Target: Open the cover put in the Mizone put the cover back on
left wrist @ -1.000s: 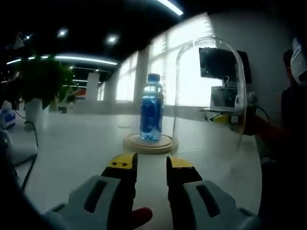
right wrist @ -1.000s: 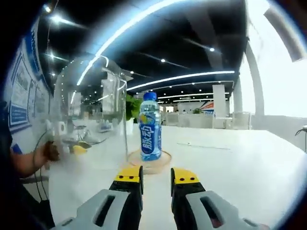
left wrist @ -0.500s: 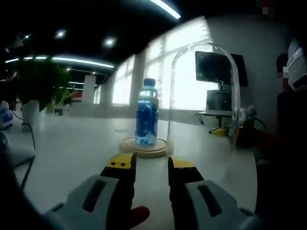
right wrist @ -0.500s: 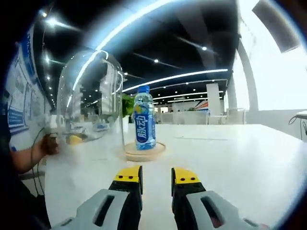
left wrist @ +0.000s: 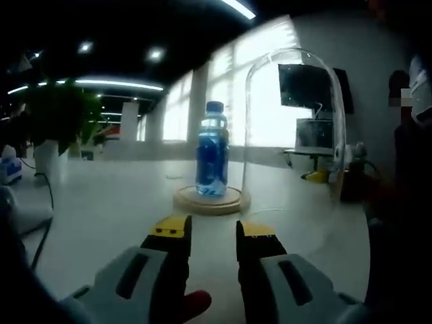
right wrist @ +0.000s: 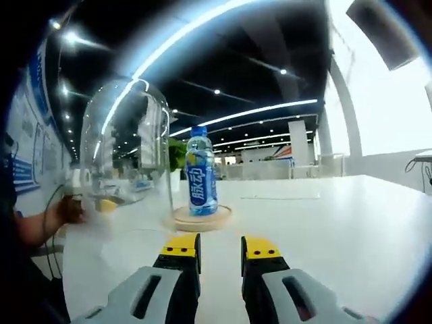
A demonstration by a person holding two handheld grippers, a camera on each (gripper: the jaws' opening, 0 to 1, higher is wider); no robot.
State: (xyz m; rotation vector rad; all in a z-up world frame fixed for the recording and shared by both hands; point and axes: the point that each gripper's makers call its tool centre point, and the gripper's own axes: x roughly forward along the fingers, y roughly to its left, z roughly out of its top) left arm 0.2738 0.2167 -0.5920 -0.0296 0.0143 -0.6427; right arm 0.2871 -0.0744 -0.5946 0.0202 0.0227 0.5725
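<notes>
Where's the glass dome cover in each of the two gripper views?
Left gripper view: the glass dome stands right of centre on the table, just right of the blue bottle.
Right gripper view: the glass dome stands at the left, left of the blue bottle.
Shared landmark: the round wooden base under the bottle.

One bottle (left wrist: 212, 148); one glass dome (left wrist: 295, 135); one wooden base (left wrist: 210, 200)

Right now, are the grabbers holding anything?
No. Both grippers, left and right, hold nothing; their jaws stand apart over the table. The bottle stands on its base, and the dome sits beside it.
</notes>
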